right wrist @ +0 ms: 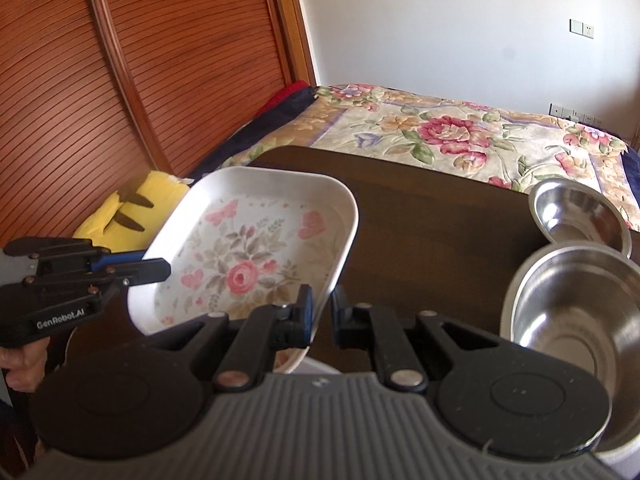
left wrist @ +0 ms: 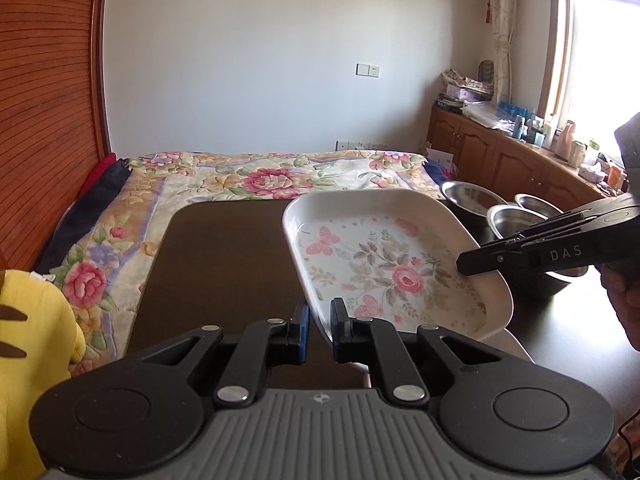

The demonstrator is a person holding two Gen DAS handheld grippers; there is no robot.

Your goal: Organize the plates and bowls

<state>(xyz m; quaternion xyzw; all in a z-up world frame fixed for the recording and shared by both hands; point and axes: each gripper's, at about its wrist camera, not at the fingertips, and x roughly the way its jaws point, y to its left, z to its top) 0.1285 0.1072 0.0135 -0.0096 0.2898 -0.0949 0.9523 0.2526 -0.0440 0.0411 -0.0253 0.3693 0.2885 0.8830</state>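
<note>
A yellow plush toy lay at the far left beside a ribbed wooden door, with a flowered bedspread behind the dark worktop. The left hand-held gripper had narrowed its jaws on the near rim of a white floral tray, the rim sitting between its blue-padded fingers. The tray was tilted and lifted clear of the worktop at its left side. Opposite, the right hand-held gripper had closed in the same way on the tray's other edge, so that the tray hung between the two tools. Seen from the left wrist, the right hand-held gripper reached in from the side, a hand behind it. To the right of the tray, three steel bowls stood on the worktop: a large bowl nearest, a smaller bowl just behind it, and a third bowl partly hidden in the left wrist view. Wooden cabinets ran under a bright window at far right.
</note>
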